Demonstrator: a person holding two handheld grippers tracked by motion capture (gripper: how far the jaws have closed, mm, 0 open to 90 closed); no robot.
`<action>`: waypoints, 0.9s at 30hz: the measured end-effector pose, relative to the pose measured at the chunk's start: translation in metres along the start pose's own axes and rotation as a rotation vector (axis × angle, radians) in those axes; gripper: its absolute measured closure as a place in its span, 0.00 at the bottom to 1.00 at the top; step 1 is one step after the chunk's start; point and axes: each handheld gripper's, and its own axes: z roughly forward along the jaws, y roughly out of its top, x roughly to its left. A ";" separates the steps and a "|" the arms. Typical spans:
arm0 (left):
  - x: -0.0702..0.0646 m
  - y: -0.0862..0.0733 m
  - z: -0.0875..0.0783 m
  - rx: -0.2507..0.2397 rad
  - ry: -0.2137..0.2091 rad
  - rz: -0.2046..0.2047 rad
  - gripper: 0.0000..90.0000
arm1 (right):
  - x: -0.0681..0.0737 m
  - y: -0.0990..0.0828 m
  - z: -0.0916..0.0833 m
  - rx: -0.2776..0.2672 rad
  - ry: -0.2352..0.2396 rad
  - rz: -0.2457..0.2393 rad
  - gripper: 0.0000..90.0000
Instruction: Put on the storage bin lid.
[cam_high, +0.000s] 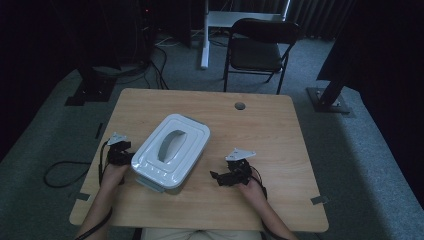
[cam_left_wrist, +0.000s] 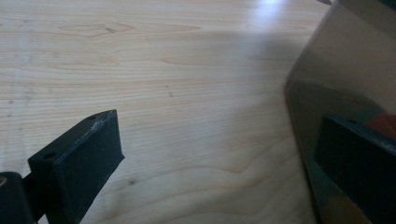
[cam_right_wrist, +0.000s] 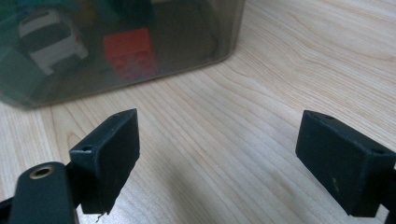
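wood table holds a white lidded box near its middle, long side running slantwise. left gripper sits right against its left end, jaws wide apart. right gripper waits farther off, jaws wide apart too.

My table is made of light wood with wavy lines in it. It has round corners and a small round hole near the far edge. A box sits right on the wood, a bit to the left of the middle and turned at a slant. It has a white lid with a grey handle on top. Its sides are see-through, so I can see a red block and a white toy car inside. Small bits of tape stick to the near edges of the table.
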 end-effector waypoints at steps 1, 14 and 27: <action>-0.002 0.000 0.000 0.004 -0.004 0.005 0.02 | -0.001 0.000 0.000 -0.002 -0.002 0.003 0.15; -0.037 -0.003 -0.004 0.012 -0.026 0.090 0.02 | -0.005 -0.009 -0.007 -0.009 -0.033 0.028 0.15; -0.073 -0.003 0.003 0.046 -0.073 0.145 0.02 | -0.008 -0.012 -0.013 -0.013 -0.059 0.029 0.15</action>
